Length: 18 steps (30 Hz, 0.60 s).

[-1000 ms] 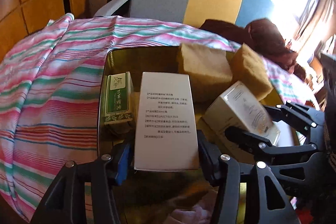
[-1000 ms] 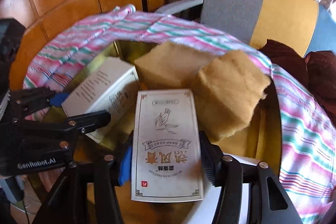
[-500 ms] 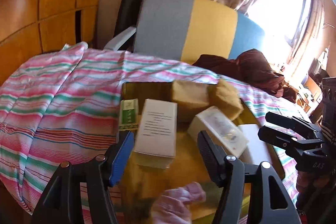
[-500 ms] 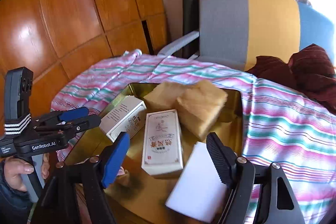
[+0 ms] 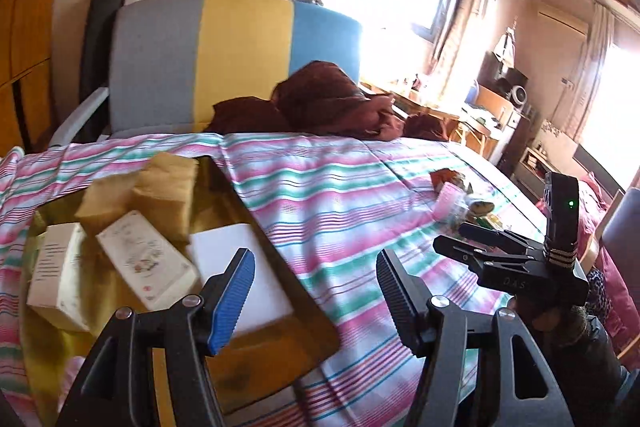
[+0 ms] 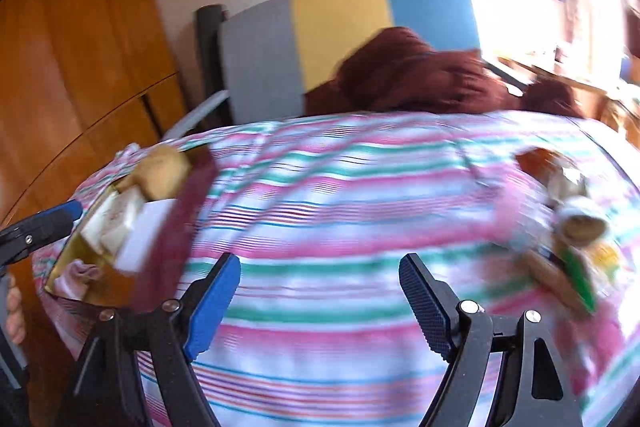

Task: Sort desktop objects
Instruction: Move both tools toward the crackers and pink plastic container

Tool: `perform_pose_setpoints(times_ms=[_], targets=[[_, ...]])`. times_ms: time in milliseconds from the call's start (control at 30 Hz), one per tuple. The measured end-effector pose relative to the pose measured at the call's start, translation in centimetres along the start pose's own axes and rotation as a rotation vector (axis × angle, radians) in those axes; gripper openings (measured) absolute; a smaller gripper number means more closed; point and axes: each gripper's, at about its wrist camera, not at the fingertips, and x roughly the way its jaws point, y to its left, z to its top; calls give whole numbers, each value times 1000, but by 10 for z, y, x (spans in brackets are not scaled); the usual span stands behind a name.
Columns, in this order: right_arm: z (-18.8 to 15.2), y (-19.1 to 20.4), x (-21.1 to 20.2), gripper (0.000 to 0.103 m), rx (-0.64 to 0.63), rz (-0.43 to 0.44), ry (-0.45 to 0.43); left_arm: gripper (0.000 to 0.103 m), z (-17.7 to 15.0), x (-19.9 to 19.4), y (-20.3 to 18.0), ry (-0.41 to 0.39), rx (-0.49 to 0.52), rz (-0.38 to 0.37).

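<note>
A gold tray [image 5: 260, 359] lies on the striped cloth at the left. It holds two tan sponges [image 5: 168, 187], a white printed box [image 5: 56, 267], a cream box [image 5: 148, 263] and a white block [image 5: 272, 275]. My left gripper [image 5: 316, 275] is open and holds nothing, above the tray's right edge and the cloth. My right gripper [image 6: 320, 275] is open too, above bare cloth; it appears side-on in the left wrist view [image 5: 452, 239]. A pile of small loose objects [image 6: 572, 223] lies on the cloth to the right, also in the left wrist view [image 5: 460, 199]. The right wrist view is motion-blurred.
A grey, yellow and blue chair back [image 5: 200, 59] with a dark red garment [image 5: 320, 103] stands behind the table. Wood panelling [image 6: 80, 47] is at the left. A hand [image 6: 14, 311] holds the left gripper [image 6: 44, 227] beside the tray [image 6: 76, 247].
A second ago each gripper was shut on a box in the tray. Both let go, pulled back and swung right toward the cloth and the loose pile.
</note>
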Motion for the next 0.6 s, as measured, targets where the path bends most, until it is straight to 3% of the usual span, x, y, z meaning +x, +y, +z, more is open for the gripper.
perform_pose_setpoints(times_ms=[333, 600], targets=[[-30, -114, -76, 85, 138, -240, -139, 65, -13, 79, -109, 146, 135, -162], [-50, -175, -82, 90, 253, -329, -126, 65, -11, 118, -186, 199, 323, -316]])
